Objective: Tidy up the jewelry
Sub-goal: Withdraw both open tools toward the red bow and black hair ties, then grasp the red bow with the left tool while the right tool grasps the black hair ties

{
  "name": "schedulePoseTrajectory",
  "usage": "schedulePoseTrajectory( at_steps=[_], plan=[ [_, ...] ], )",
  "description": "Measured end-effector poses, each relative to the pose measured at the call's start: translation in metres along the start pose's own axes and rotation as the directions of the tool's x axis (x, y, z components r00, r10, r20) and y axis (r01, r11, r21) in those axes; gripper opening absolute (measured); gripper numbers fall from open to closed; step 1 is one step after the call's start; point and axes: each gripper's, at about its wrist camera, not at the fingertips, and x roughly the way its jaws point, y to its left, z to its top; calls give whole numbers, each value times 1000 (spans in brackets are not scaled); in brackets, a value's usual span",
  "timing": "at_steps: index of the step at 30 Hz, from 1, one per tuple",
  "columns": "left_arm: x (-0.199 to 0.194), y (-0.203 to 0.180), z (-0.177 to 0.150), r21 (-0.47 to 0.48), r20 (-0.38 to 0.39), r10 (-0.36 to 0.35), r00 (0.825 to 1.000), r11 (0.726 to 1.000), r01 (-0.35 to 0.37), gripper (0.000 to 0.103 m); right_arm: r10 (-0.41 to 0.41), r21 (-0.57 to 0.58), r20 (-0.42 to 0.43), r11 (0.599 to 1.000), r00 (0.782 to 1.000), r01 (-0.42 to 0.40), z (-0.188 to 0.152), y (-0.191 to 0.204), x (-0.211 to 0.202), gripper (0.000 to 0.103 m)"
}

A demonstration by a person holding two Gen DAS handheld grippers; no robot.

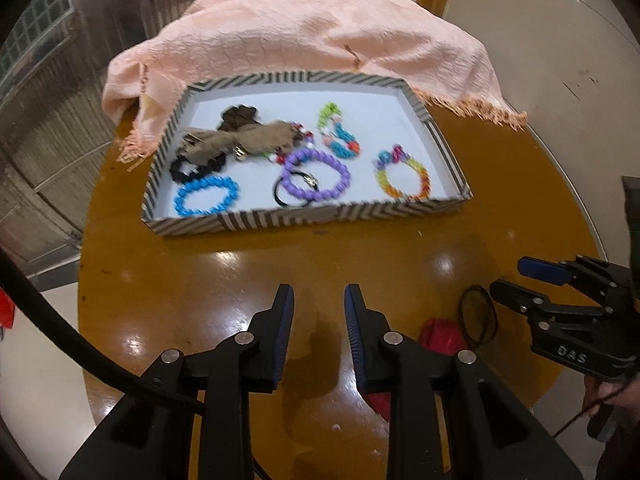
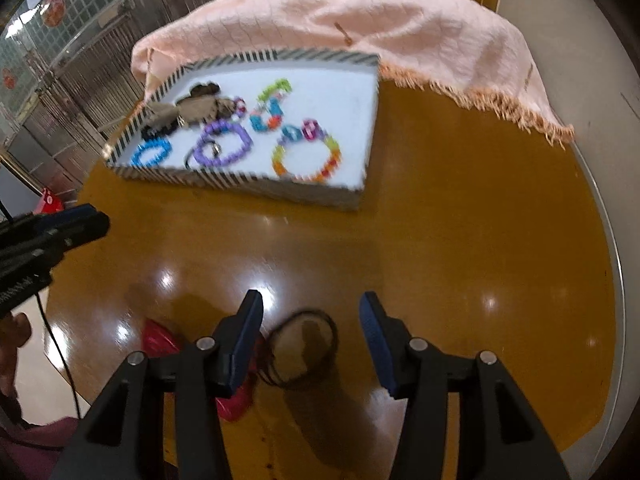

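We hold our right gripper [image 2: 310, 320] with jaws apart over a black hair tie [image 2: 302, 346] on the table [image 2: 480, 240]; a red item [image 2: 160, 338] lies to its left. Our left gripper [image 1: 319, 302] gapes empty; the striped tray [image 1: 304, 216] of bracelets sits ahead.

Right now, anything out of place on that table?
Yes. A black hair tie and a red item lie loose on the table, outside the striped tray holding the other bracelets. The open right gripper is over the hair tie; the left gripper is open, empty.
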Motion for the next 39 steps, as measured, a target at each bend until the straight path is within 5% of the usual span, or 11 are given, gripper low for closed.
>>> schedulePoseTrajectory(
  at_steps=[8,17,27,33,39],
  plan=[
    [6,-17,-20,87,-58,-107,993,990,111,24,-12,7,-43,1000,999,13,-23,-7,14,53],
    [14,-56,-42,288,-181,-244,953,913,289,30,-23,-21,-46,1000,999,22,-32,-6,29,52],
    [36,-83,-58,379,-242,-210,947,878,291,30,-94,-87,-10,992,995,93,-30,-4,34,24],
    [55,-93,-61,402,-241,-155,958,882,244,30,-107,-112,4,988,994,106,-31,-4,34,6],
    [52,-82,-50,298,-233,-204,951,916,270,9,-40,-65,12,997,999,41,-28,-12,26,3]
  ],
)
